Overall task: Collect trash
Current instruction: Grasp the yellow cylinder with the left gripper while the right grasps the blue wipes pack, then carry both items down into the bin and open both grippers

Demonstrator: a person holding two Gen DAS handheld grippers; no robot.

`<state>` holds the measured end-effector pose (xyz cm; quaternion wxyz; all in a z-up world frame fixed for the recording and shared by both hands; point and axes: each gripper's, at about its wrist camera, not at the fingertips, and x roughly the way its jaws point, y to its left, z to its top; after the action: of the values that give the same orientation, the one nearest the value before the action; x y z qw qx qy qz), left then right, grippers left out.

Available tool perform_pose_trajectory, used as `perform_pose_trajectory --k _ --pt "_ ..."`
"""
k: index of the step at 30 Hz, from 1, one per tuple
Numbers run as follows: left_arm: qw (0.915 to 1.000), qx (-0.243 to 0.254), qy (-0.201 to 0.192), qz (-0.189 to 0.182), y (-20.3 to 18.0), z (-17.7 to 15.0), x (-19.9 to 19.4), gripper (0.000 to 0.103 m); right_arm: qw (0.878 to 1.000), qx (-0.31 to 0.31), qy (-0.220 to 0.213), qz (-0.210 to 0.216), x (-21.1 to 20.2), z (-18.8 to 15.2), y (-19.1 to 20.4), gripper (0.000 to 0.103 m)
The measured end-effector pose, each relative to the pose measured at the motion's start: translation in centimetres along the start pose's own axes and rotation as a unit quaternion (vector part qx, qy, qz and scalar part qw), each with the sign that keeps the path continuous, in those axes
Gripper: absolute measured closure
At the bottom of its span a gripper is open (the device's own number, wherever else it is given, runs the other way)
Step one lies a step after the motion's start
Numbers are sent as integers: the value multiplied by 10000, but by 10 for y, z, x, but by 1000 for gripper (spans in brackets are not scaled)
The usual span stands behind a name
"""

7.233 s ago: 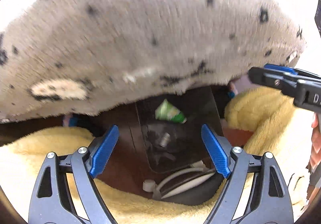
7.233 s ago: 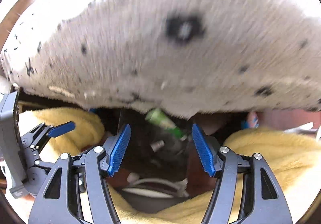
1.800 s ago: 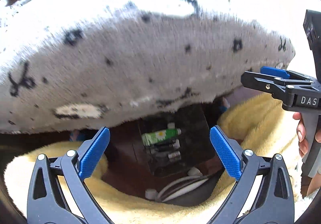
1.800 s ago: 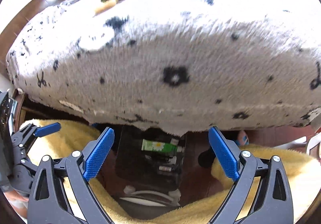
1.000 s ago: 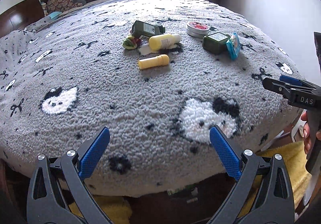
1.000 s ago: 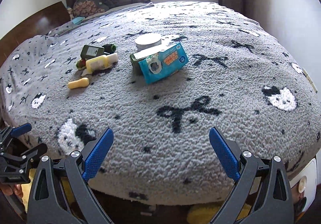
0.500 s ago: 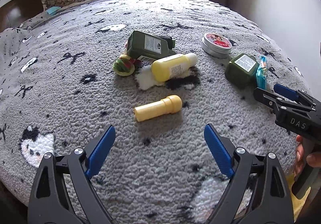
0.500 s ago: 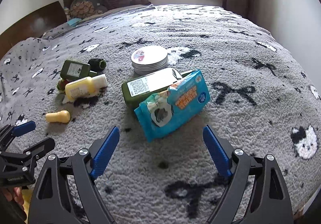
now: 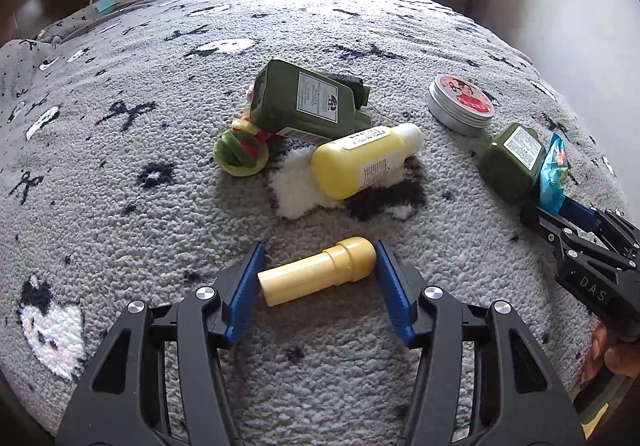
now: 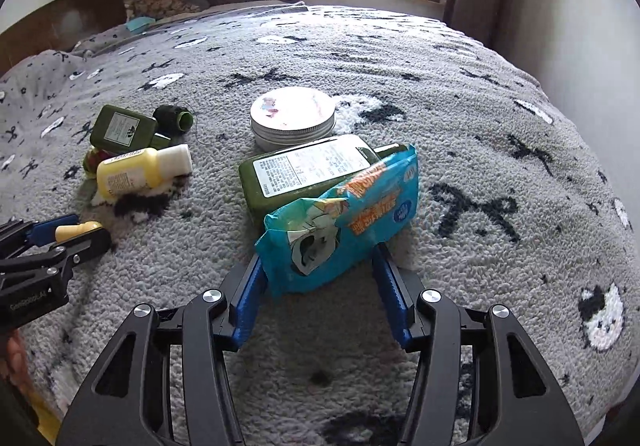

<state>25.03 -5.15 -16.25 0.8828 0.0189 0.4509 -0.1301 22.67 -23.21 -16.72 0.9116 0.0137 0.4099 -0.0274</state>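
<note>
On the grey patterned bed cover, a small yellow tube point(image 9: 318, 275) lies between the fingers of my left gripper point(image 9: 317, 274), which is closing around its two ends. A blue wet-wipes packet point(image 10: 340, 224) leans on a green bottle point(image 10: 304, 170); my right gripper point(image 10: 318, 278) straddles the packet's lower edge, jaws at its sides. Whether either gripper is clamped tight cannot be told. The left gripper also shows in the right wrist view point(image 10: 68, 232), and the right gripper in the left wrist view point(image 9: 560, 214).
A yellow lotion bottle point(image 9: 362, 160), a dark green bottle point(image 9: 306, 104), a green-and-red scrunchie point(image 9: 240, 152), a round tin point(image 9: 460, 104) and a small green bottle point(image 9: 514, 162) lie on the cover. A dark green cap point(image 10: 174, 118) lies beyond. The wall is on the right.
Both grippers have risen from the bin under the bed, moved over the cover, dropped onto the items, and narrowed: left around the yellow tube, right around the wipes packet.
</note>
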Motion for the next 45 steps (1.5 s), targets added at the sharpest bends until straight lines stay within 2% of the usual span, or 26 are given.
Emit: perform_pose_trajectory --k 2,4,8,9,12,19,29,36,45 --pt "10000 60 -12 21 -1 -1 0 50 10000 -2 -7 -15 -2 -2 -4 51" --pt "9999 94 -30 35 -2 -2 0 50 10000 45 5 23 -3 -3 -8 60" --pt "9999 110 -49 42 -3 -3 -1 50 9999 58 -76 -67 -8 -3 -14 69" --pt "9999 126 -59 49 -3 -4 -1 50 9999 75 -98 -87 -7 -4 -16 76" --pt "9999 140 -92 44 -3 -5 -2 50 9997 117 -173 -118 -6 -3 -21 88" --pt "9998 171 -138 12 -6 -10 -19 51 9992 -18 -383 -100 -30 -8 -21 89" --pt "9979 401 -515 -47 -26 -33 -84 51 9972 -74 -714 215 -94 -22 -12 90" --pt "9951 472 -863 -79 -34 -59 -136 51 9950 -136 -886 433 -146 -47 -3 90" --pt "9904 660 -1203 -145 -46 -104 -193 50 9924 -315 -823 864 -196 -92 6 90"
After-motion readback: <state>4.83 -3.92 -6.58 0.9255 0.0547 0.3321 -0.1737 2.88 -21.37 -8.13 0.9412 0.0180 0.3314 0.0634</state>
